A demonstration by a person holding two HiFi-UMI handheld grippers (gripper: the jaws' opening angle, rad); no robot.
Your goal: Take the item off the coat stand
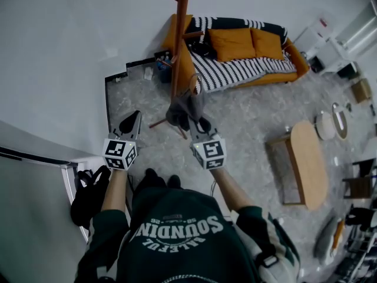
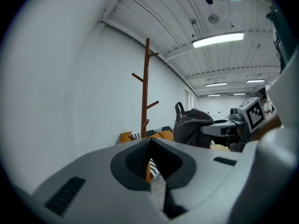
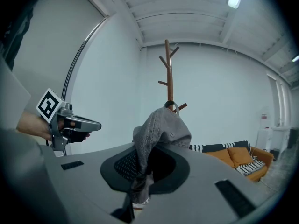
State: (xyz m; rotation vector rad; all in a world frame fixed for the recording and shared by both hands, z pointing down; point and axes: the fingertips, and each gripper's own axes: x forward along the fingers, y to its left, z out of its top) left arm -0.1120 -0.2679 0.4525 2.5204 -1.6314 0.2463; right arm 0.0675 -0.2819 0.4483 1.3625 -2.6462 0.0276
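right tongs (image 1: 199, 125) clamp the grey cap (image 3: 161, 129), clear of the coat stand (image 3: 168, 73).

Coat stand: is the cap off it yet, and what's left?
Done: the grey cap hangs clear of the coat stand in the left gripper view. In hand: the right gripper is shut on its fabric; the left gripper is empty. Left: likely just carrying it away.

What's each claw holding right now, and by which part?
The right claw is shut on the cap, pinching the fabric at its lower edge; whether that is the brim can't be told. The left claw is shut and empty.
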